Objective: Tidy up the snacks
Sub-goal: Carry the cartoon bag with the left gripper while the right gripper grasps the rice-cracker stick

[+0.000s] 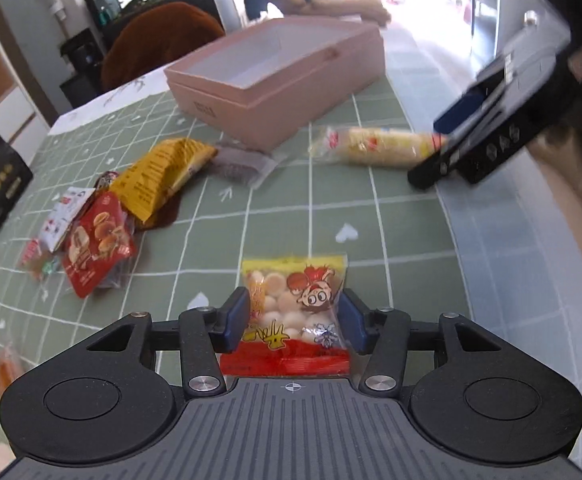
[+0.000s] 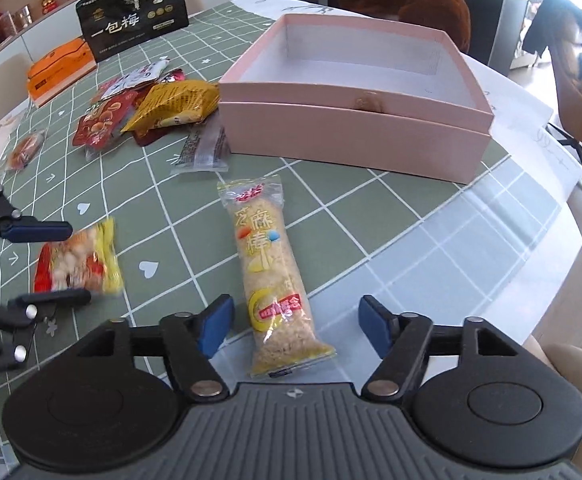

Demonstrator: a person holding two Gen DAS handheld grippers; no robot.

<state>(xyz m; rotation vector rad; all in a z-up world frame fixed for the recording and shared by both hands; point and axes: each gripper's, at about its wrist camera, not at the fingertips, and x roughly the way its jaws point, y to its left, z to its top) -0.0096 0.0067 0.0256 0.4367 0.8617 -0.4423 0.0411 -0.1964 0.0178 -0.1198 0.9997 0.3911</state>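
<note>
Writing "一包梅" marks black pouch (image 2: 133,12) behind pink box (image 2: 355,120).

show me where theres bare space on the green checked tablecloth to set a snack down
Free: the stretch between the long sesame bar packet and the open pink cardboard box, and the box's bare inside. Also open cloth between the cartoon ball-snack bag and the yellow foil pouch. Crowded: the packet heap left of the box.
</note>
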